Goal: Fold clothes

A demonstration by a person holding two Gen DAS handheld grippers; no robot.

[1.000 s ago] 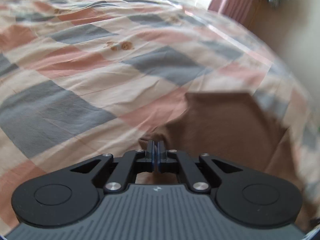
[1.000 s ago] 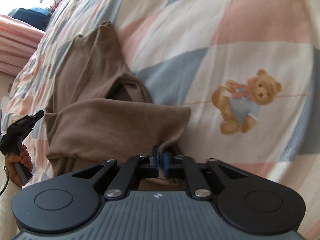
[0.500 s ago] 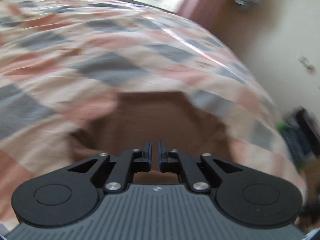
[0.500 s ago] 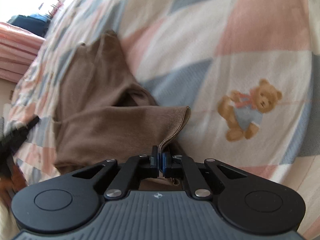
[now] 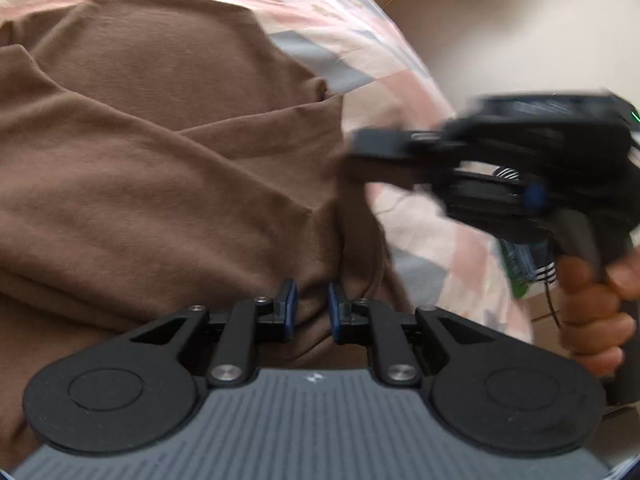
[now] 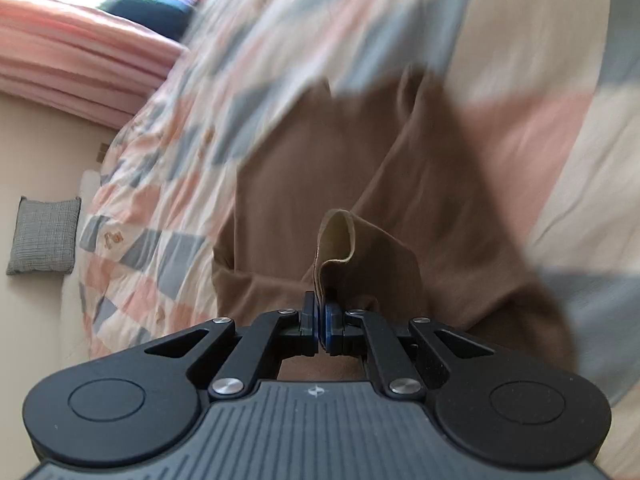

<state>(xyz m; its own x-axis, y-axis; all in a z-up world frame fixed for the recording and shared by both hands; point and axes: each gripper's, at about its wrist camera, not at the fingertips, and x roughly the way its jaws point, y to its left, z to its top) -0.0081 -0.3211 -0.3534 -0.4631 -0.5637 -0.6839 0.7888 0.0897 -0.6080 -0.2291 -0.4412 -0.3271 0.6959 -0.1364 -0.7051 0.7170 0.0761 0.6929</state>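
Note:
A brown garment (image 5: 168,152) lies in overlapping folds on the checked quilt (image 5: 400,92). My left gripper (image 5: 311,312) hovers low over its near edge, open, with cloth showing below the gap but not pinched. In the left wrist view my right gripper (image 5: 356,152) comes in blurred from the right, held by a hand (image 5: 592,312), with its tip at the garment's right edge. Seen from the right wrist, the right gripper (image 6: 320,322) is shut on the brown garment (image 6: 400,184). A curl of hem (image 6: 338,240) stands up from between its pads.
The quilt (image 6: 168,184), with its pink, grey and cream squares, covers the whole bed. A pink curtain (image 6: 68,68) hangs at the upper left and a grey cushion (image 6: 44,236) lies on the floor beside the bed. A beige wall (image 5: 520,32) stands beyond the bed's right edge.
My left gripper has let go of the garment, opened, and swung right over it. The right gripper, still shut on the hem, has lifted and carried it across the garment.

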